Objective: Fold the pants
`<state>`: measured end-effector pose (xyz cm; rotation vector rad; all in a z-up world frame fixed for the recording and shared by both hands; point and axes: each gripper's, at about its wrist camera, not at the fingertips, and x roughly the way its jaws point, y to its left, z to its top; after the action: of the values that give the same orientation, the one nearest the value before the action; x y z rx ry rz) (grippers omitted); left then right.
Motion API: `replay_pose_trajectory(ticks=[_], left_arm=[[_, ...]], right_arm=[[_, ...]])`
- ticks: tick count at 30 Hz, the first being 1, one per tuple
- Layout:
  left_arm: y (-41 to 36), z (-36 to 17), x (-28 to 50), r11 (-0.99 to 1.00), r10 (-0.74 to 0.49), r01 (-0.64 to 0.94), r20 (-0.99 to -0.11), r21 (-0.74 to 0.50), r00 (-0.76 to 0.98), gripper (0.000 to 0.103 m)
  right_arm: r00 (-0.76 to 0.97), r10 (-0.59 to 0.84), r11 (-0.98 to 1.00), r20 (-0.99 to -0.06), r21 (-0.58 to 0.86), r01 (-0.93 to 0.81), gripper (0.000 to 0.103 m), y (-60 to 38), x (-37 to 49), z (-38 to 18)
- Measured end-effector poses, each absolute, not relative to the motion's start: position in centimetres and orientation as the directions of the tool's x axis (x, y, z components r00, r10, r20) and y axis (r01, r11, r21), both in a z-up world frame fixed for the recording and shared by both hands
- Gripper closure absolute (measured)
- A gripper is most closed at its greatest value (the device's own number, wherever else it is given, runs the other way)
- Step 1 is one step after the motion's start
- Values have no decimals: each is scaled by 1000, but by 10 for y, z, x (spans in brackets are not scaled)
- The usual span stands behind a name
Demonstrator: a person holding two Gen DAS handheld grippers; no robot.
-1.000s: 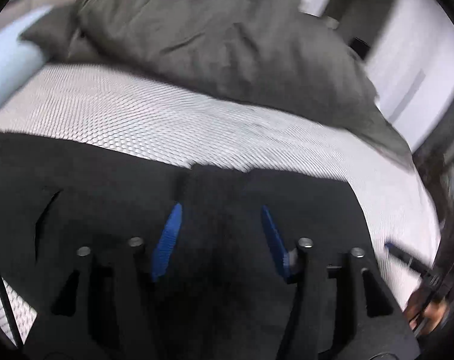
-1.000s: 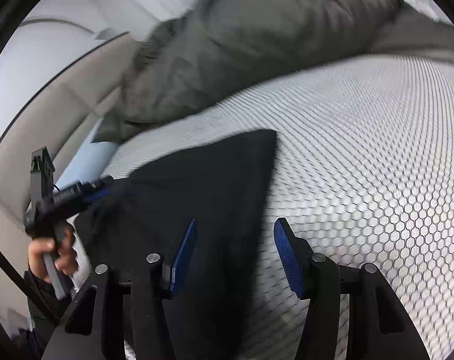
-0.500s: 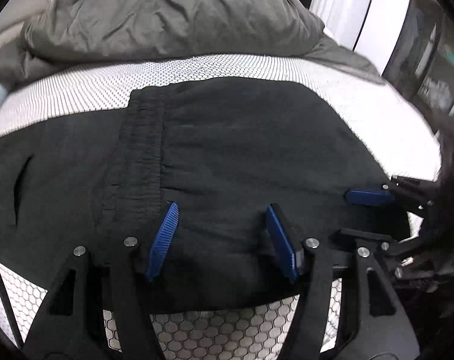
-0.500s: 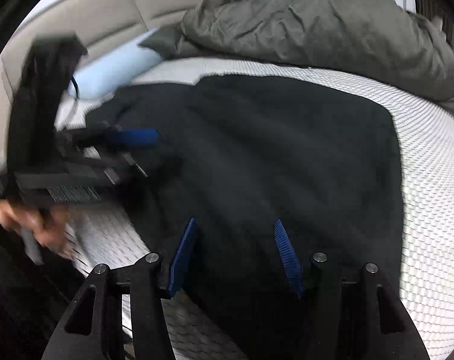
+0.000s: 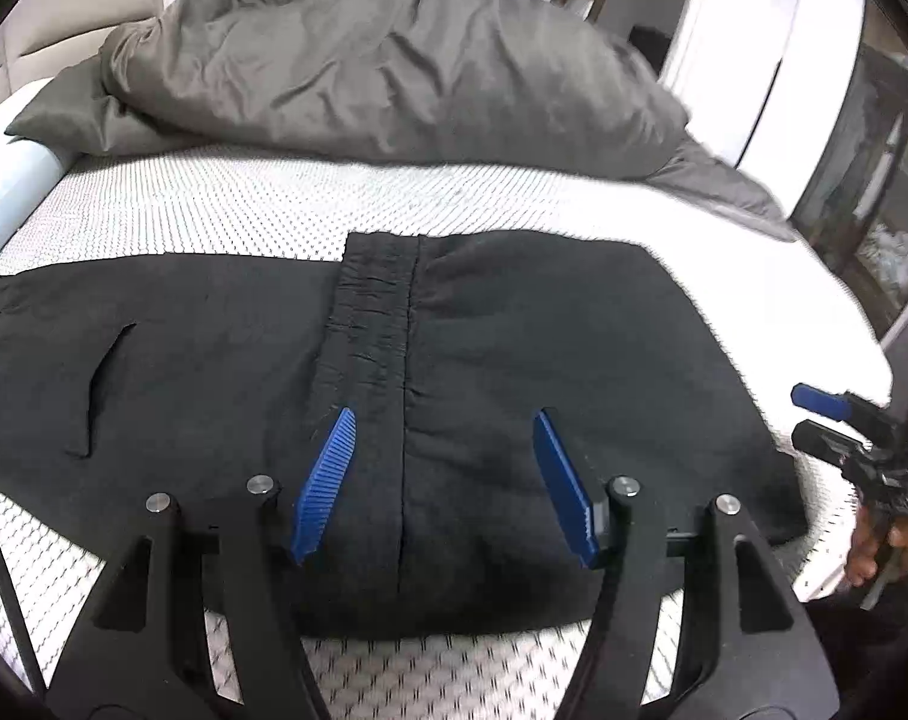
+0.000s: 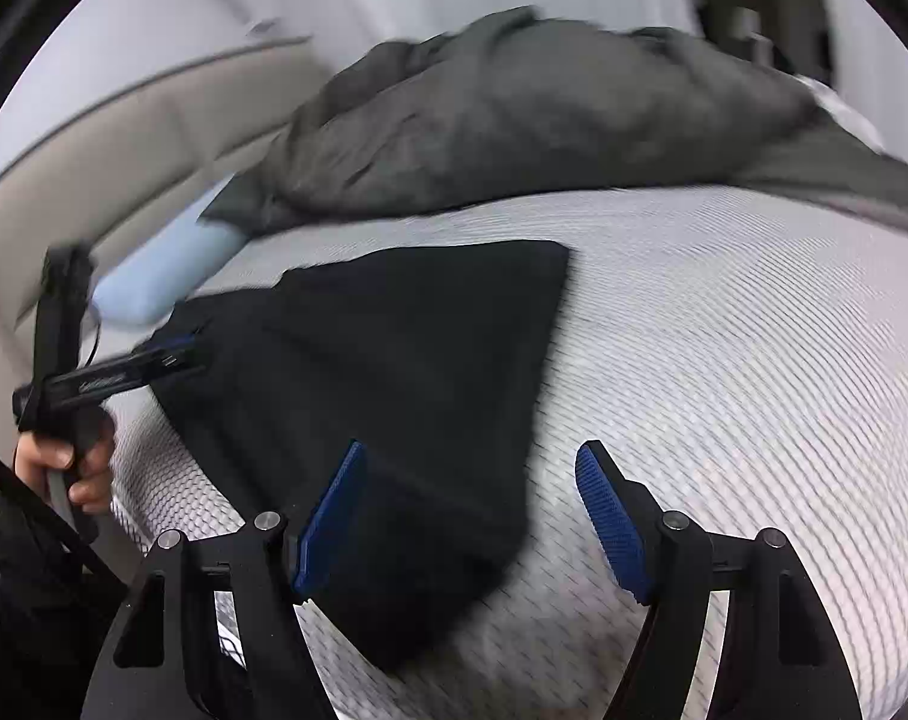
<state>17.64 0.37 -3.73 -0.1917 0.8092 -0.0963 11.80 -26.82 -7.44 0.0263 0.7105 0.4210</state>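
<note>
Centrally, black pants [image 5: 393,396] are lying folded and flat on the white honeycomb-patterned mattress [image 5: 213,210], their elastic waistband [image 5: 375,294] running toward the left wrist camera. The left gripper [image 5: 444,480] is hovering over the near edge of the pants, its blue pads [image 5: 327,480] standing apart with cloth below them but nothing pinched. The right gripper [image 6: 472,540] is widening its jaws over the pants' near corner; its left pad [image 6: 330,516] is sitting above the fabric, and its right pad [image 6: 613,522] above bare mattress, gripping nothing. A crumpled grey duvet [image 5: 393,66] is lying heaped at the far side of the mattress, beside a pale blue pillow [image 6: 159,276]. No containers are appearing in either view.
</note>
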Motion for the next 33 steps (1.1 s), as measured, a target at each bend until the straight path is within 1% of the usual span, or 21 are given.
replay_pose_trajectory(ticks=[3, 4, 5, 6, 7, 10, 13, 14, 16, 18, 20, 21, 22, 24, 26, 27, 28, 29, 30, 32, 33], left_arm=[[3, -55, 199, 988, -97, -34, -766, -154, 636, 44], [6, -60, 203, 987, -91, -46, -773, -154, 628, 43], [11, -63, 205, 985, -98, -52, -776, -166, 623, 40], [16, -66, 205, 982, -103, -63, -777, -180, 621, 33], [21, -68, 204, 978, -105, -78, -779, -193, 618, 32], [33, -71, 201, 966, -133, -96, -775, -242, 617, 32], [36, -65, 196, 964, -106, -124, -770, -234, 630, 32], [36, -60, 192, 964, -95, -130, -758, -232, 645, 32], [29, -42, 180, 967, -85, -112, -703, -230, 706, 32], [7, -26, 171, 980, -46, -91, -641, -179, 766, 32], [-26, -22, 169, 987, -99, 0, -613, -159, 783, 32], [-53, -24, 170, 986, -158, 86, -616, -145, 772, 32], [-72, -28, 173, 982, -191, 141, -626, -129, 756, 32], [-109, -40, 180, 962, -260, 248, -666, -115, 699, 32], [-129, -57, 187, 939, -330, 290, -713, -183, 619, 32], [-137, -65, 190, 931, -352, 299, -736, -210, 578, 32], [-142, -71, 192, 930, -351, 303, -755, -209, 554, 32], [-148, -77, 191, 935, -323, 310, -772, -172, 548, 32], [-152, -80, 188, 935, -307, 329, -778, -136, 549, 32], [-156, -83, 180, 926, -298, 366, -780, -96, 550, 29], [-154, -85, 176, 922, -305, 374, -784, -101, 540, 27]], right_arm=[[631, 381, 891, -675, 85, -447, 29, -216, 146, -73], [612, 379, 875, -694, 53, -482, 30, -199, 154, -77], [601, 369, 867, -709, 30, -497, 31, -191, 158, -80], [587, 344, 862, -732, -2, -507, 34, -184, 164, -87], [584, 316, 864, -748, -28, -503, 36, -181, 168, -94], [613, 231, 895, -756, -81, -438, 38, -202, 171, -106], [623, 238, 939, -745, 12, -345, 37, -252, 163, -99], [624, 259, 948, -738, 69, -312, 37, -272, 160, -96], [635, 282, 953, -719, 133, -272, 37, -295, 152, -93], [654, 317, 948, -687, 209, -239, 37, -318, 138, -91], [663, 365, 930, -654, 294, -222, 37, -326, 123, -93], [664, 383, 920, -642, 327, -214, 39, -327, 117, -95], [662, 405, 908, -630, 364, -209, 45, -326, 112, -98], [652, 452, 877, -609, 435, -202, 49, -318, 103, -105], [626, 466, 869, -625, 456, -192, 50, -309, 101, -114], [625, 461, 871, -630, 456, -184, 55, -308, 98, -117], [627, 457, 872, -631, 455, -178, 72, -305, 89, -116], [623, 463, 870, -631, 458, -182, 85, -305, 85, -117], [613, 473, 866, -633, 464, -189, 91, -304, 80, -118], [620, 469, 868, -629, 459, -190, 92, -306, 75, -119], [622, 471, 865, -625, 467, -186, 92, -309, 73, -120]])
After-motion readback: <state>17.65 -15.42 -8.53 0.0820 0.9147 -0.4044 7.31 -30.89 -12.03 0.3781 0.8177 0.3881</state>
